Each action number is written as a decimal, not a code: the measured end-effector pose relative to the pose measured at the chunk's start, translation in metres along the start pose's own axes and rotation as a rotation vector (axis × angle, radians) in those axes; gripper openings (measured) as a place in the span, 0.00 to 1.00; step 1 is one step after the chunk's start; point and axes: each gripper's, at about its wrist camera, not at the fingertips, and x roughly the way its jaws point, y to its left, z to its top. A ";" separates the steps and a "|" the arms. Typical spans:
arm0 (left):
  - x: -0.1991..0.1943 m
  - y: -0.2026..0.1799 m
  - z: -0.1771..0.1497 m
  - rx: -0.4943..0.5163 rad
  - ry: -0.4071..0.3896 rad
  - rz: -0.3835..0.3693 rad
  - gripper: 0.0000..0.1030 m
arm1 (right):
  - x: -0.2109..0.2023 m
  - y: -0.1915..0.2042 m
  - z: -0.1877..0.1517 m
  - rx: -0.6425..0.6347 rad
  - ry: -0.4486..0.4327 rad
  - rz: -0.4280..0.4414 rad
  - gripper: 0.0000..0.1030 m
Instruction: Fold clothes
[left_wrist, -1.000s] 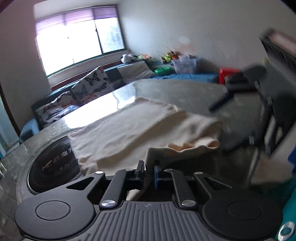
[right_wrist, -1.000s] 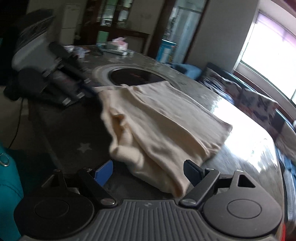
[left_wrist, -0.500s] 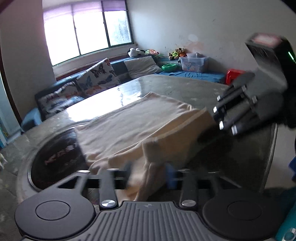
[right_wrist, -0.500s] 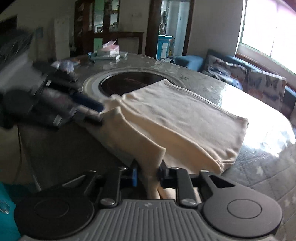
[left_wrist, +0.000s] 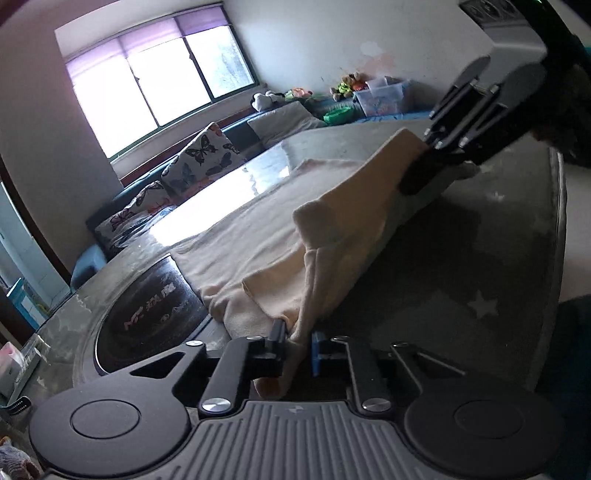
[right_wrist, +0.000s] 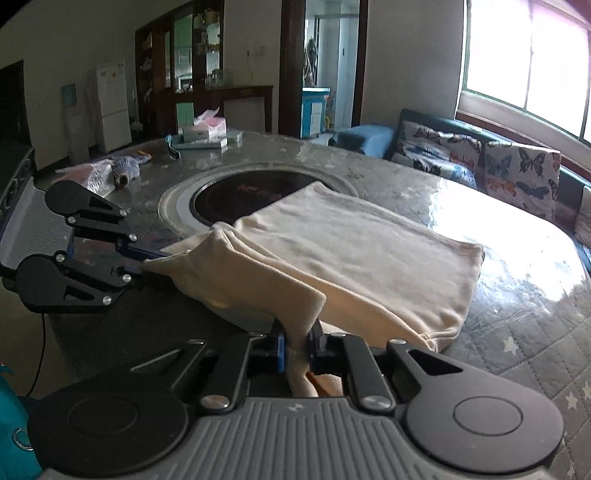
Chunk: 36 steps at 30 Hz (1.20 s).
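Right wrist view | round stone table (right_wrist: 517, 280) | cream garment (right_wrist: 351, 243) lies across it, near edge lifted | right gripper (right_wrist: 298, 345) pinching one corner | left gripper (left_wrist: 298, 341) closing on other corner | risk: thin pinch slips, edge sags uneven

1. You're looking at a cream garment (right_wrist: 354, 243) of soft knit, folded over on itself.
2. Its far part lies flat on the table, one corner overlapping the dark round inset.
3. Its near edge is raised off the surface, stretched into a sagging ridge between two pinched corners.
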 end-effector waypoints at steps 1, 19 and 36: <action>-0.003 0.001 0.001 -0.003 -0.008 -0.003 0.13 | -0.003 0.002 0.000 -0.005 -0.010 -0.003 0.09; -0.107 -0.026 0.005 -0.033 -0.073 -0.122 0.12 | -0.113 0.047 -0.016 -0.037 -0.009 0.086 0.09; 0.040 0.055 0.067 -0.105 -0.010 -0.054 0.11 | -0.021 -0.053 0.063 0.057 0.045 0.003 0.09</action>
